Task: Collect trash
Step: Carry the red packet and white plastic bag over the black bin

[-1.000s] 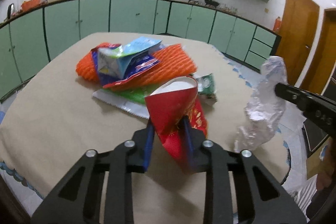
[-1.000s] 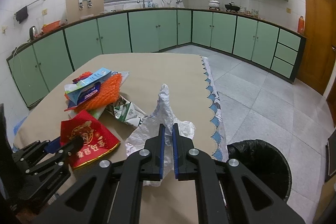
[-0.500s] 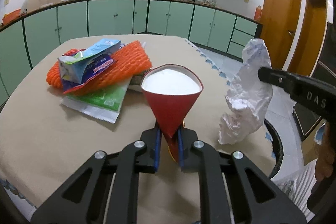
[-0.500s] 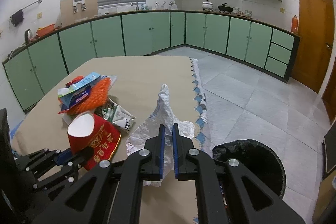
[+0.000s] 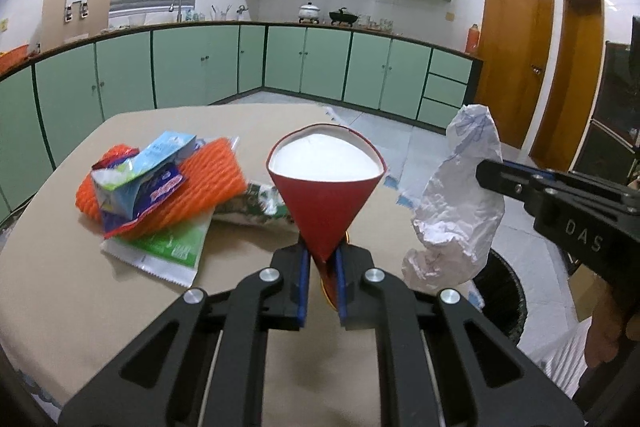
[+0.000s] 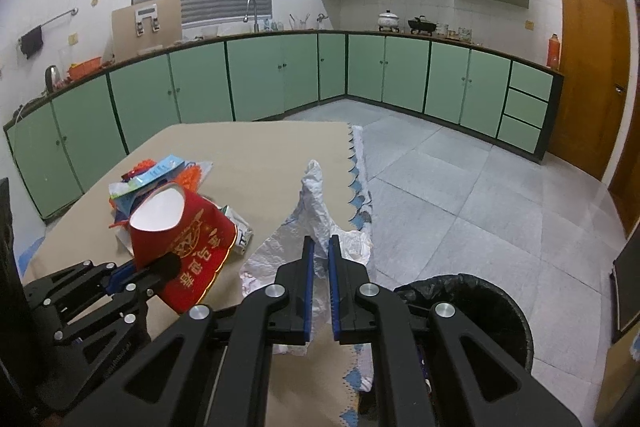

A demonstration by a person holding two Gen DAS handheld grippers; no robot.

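Your left gripper (image 5: 321,259) is clamped on the red envelope (image 5: 326,205), lifted at frame centre, mouth open. Your right gripper (image 6: 319,253) is clamped on the crumpled white wrapper (image 6: 314,223), centre frame. Remaining trash pile (image 5: 160,187) lies on the worktop (image 5: 60,287), left of centre. Black bin (image 6: 480,303) sits lower right.
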